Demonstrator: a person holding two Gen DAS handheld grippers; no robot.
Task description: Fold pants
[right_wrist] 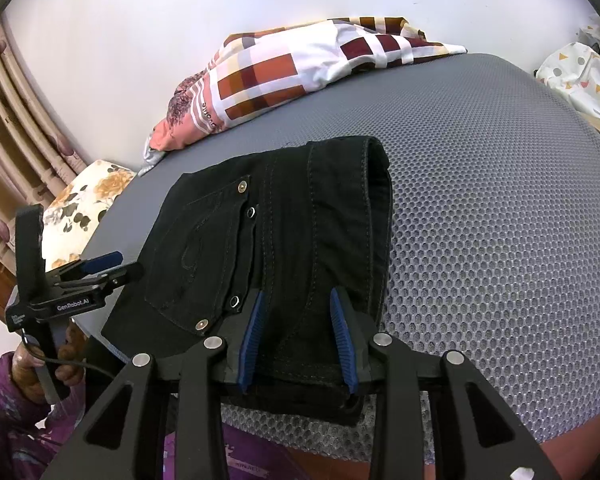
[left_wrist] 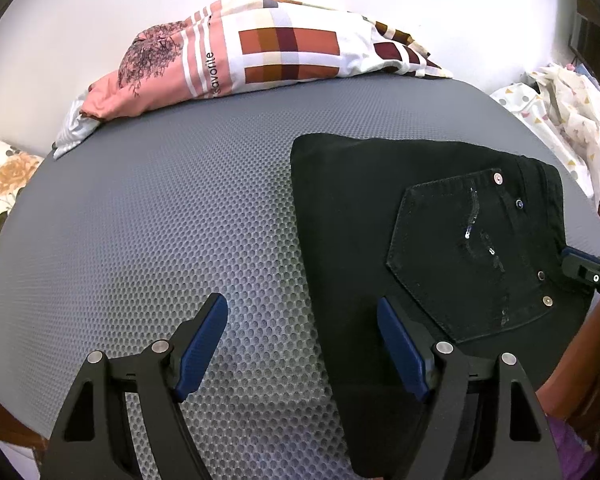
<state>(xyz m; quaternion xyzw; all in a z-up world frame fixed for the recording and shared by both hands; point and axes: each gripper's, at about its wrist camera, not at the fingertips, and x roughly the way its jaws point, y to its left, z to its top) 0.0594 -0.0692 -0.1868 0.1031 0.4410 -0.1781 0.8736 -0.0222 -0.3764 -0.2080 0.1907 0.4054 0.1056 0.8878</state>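
Pants (right_wrist: 284, 248): black denim, folded into a compact stack, back pocket with rivets facing up; they lie at the near edge of the grey mesh surface (left_wrist: 160, 220), toward 4 o'clock in my left view, dead centre in my right.

Right gripper (right_wrist: 296, 340): jaws part-way closed around the near end of the stack at 6 o'clock, one pad either side of the thick edge. I judge this a hold to steady or shift the bundle; whether the pads truly bite the cloth, I cannot tell.

Left gripper (left_wrist: 302, 344): jaws spread wide, holding nothing, one pad over bare mesh, the other over the stack's left edge. Probably held ready to smooth or square that side.

Patterned bedding (left_wrist: 268, 48): bunched at 12 o'clock against the wall, well apart from the work.

Floral cushion (right_wrist: 88, 204): 9 o'clock, off the surface.
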